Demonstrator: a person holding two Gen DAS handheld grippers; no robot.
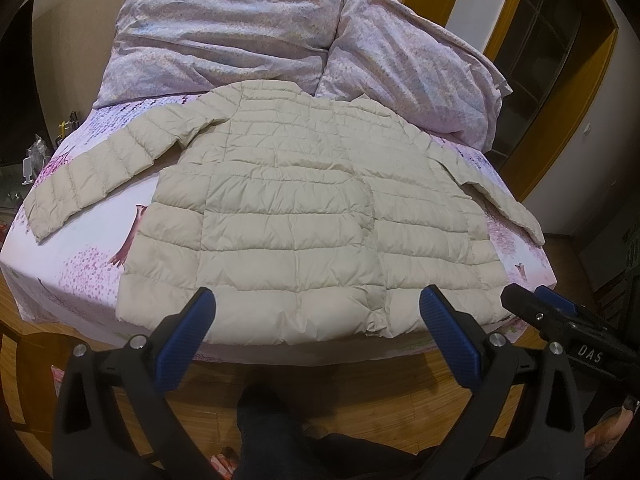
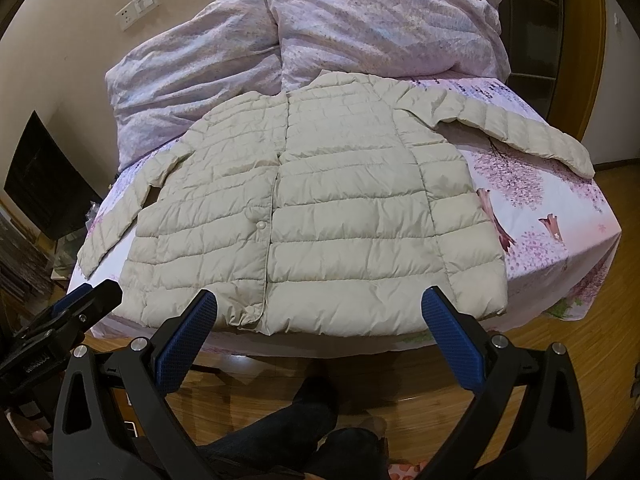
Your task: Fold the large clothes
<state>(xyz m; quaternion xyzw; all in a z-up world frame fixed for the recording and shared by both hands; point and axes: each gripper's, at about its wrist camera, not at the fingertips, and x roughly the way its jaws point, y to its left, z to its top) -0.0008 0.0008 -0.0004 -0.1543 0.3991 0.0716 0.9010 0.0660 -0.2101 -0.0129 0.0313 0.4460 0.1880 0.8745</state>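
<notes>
A cream quilted puffer jacket [image 1: 296, 208] lies flat on the bed, front up, collar toward the pillows, both sleeves spread outward; it also shows in the right wrist view [image 2: 320, 216]. Its hem lies along the near edge of the bed. My left gripper [image 1: 316, 312] is open and empty, held just in front of the hem. My right gripper [image 2: 320, 312] is open and empty, also just in front of the hem. The right gripper's tip shows in the left wrist view [image 1: 536, 304], and the left gripper's tip shows in the right wrist view [image 2: 88, 300].
The bed has a pink floral sheet [image 1: 80, 264]. A crumpled lilac duvet and pillow [image 1: 248, 32] lie at the head of the bed behind the jacket. Wooden floor [image 1: 360, 376] lies below, with the person's dark-trousered legs [image 2: 304, 416] at the bed's foot. Wooden door frames [image 1: 560, 92] stand at the right.
</notes>
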